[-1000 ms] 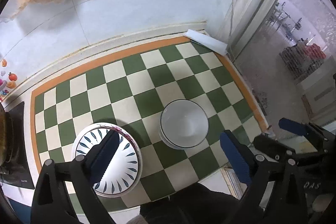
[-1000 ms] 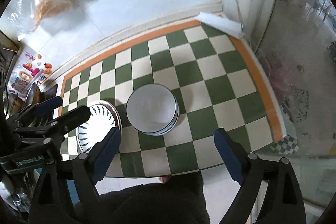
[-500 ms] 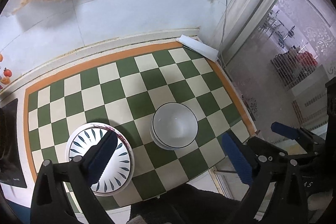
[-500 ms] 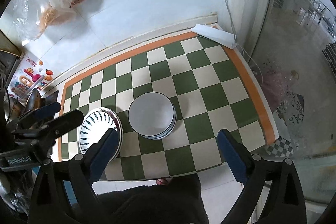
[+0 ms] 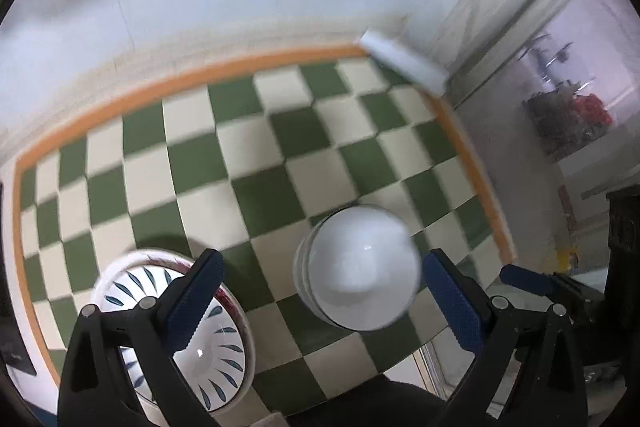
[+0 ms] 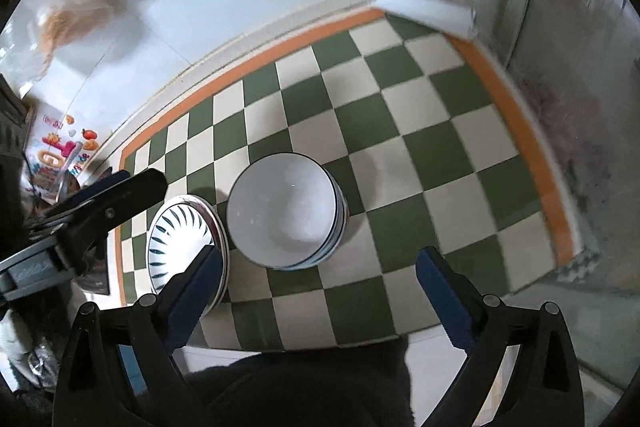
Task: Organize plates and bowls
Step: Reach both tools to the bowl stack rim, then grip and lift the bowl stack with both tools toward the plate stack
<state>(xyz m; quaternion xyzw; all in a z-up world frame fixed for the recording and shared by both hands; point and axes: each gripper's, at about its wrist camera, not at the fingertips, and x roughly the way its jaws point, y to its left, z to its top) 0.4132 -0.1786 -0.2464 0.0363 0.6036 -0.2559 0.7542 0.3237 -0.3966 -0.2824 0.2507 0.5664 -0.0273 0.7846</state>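
Hovering above checkered tabletop, both tools spread wide, holding nothing. Left tool over near edge; right tool likewise. White bowls stacked near tabletop centre, dark rims. Patterned plates stacked just left of bowls, nearly touching. Left view blurred. White folded cloth at far right corner.

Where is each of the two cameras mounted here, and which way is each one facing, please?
Left wrist: rides the left gripper, looking down over its open blue-padded fingers at the leaf-pattern plates and white bowls; the right gripper shows at the right edge.
Right wrist: rides the right gripper, fingers open, above the same dishes; the left gripper crosses its left edge.
Shared: the checkered mat, bowls, plates, white wall.
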